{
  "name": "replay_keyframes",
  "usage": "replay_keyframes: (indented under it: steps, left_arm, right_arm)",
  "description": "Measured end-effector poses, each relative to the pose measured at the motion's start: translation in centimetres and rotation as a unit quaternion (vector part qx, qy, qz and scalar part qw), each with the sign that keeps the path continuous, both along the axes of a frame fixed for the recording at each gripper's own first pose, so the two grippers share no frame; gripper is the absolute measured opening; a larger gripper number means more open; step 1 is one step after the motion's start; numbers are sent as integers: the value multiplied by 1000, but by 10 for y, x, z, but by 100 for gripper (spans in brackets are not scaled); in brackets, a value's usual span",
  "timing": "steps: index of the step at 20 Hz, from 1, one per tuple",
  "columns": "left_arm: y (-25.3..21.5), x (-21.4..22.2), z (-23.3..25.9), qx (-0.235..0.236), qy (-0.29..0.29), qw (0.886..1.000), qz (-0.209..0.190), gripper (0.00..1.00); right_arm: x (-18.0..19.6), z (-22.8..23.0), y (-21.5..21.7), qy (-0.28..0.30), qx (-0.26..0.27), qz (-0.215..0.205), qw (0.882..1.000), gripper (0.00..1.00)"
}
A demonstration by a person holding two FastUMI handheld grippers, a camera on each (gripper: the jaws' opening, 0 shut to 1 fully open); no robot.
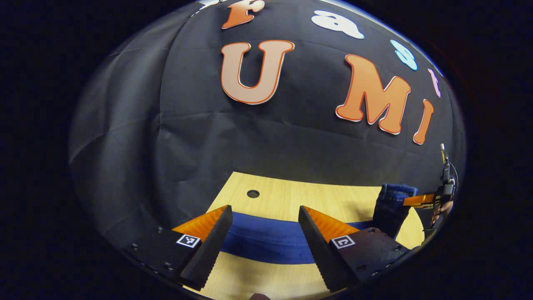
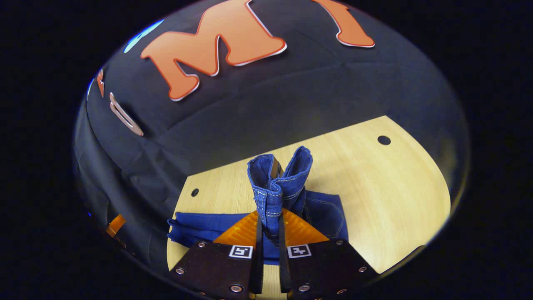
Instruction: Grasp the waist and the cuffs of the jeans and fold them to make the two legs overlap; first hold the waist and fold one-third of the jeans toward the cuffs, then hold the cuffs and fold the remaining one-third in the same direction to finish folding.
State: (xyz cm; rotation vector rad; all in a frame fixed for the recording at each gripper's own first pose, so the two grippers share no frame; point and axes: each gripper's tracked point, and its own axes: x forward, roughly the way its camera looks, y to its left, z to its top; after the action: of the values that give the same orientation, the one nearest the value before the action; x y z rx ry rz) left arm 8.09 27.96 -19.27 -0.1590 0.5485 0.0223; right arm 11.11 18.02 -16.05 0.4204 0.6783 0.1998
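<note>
Blue jeans (image 2: 200, 227) lie flat on the wooden table (image 2: 374, 196), legs stretching left in the right gripper view. My right gripper (image 2: 270, 216) is shut on the waistband (image 2: 277, 179), which stands bunched and lifted above the table. In the left gripper view, the legs of the jeans (image 1: 266, 241) cross the table just beyond my left gripper (image 1: 264, 208), which hovers open with nothing between its fingers. Far right in that view, the right gripper (image 1: 420, 200) holds the raised waist (image 1: 393, 206).
The table (image 1: 291, 196) has small round holes (image 1: 252, 193) (image 2: 383, 140) near its far edge. The black cloth wall (image 1: 270, 137) rises directly behind the table. Bare wood (image 2: 395, 183) lies to the right of the jeans in the right gripper view.
</note>
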Motion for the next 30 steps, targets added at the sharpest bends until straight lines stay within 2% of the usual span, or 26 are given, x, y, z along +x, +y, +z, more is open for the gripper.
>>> replay_keyframes:
  steps: [2, 3, 4, 5, 6, 7, 9, 10, 11, 12, 15, 20, 22, 25, 28, 30]
  left_arm:
    - [7, -3, -8, -6, 11, 1000, 7, 98]
    - [10, -3, -10, -10, 15, 1000, 12, 98]
    - [14, -4, -14, -13, 20, 1000, 16, 98]
    - [19, -3, -17, -15, 23, 999, 21, 98]
    - [23, -4, -20, -19, 27, 999, 24, 98]
    - [27, -5, -23, -22, 31, 999, 27, 98]
    - [34, -6, -32, -31, 39, 998, 34, 98]
    - [40, -7, -37, -36, 44, 998, 38, 98]
    - [43, -7, -43, -43, 52, 997, 41, 98]
    - [48, -5, -50, -51, 60, 996, 47, 98]
    - [55, -9, -80, -94, 100, 989, 61, 98]
    - [68, -16, -140, -189, 176, 960, 103, 98]
    - [72, -18, -162, -228, 206, 944, 123, 100]
    - [82, -14, -200, -278, 236, 918, 156, 98]
    - [97, -18, -233, -307, 262, 896, 184, 98]
    - [105, -16, -250, -318, 273, 887, 195, 98]
  right_arm:
    - [-1, -5, 22, 8, 6, 17, 1000, 16]
    - [-1, -2, 35, 7, 28, 25, 999, 22]
    - [-3, 4, 51, 7, 52, 33, 998, 20]
    - [-1, 9, 59, 4, 61, 35, 998, 34]
    - [-1, 10, 60, -1, 53, 35, 998, 41]
    - [1, 11, 58, -10, 38, 35, 999, 43]
    - [2, 18, 55, -28, 19, 37, 999, 56]
    - [2, 23, 53, -36, 17, 33, 999, 69]
    - [2, 29, 49, -42, 14, 26, 999, 74]
    - [4, 32, 41, -51, 6, 17, 999, 83]
    - [6, 46, 22, -79, -19, -7, 997, 94]
    - [-3, 68, -12, -112, -48, -45, 991, 97]
    - [-8, 75, -20, -127, -62, -55, 988, 97]
    - [-11, 80, -29, -132, -79, -69, 986, 97]
    - [-15, 81, -32, -132, -93, -71, 984, 98]
    - [-15, 81, -31, -128, -99, -75, 984, 97]
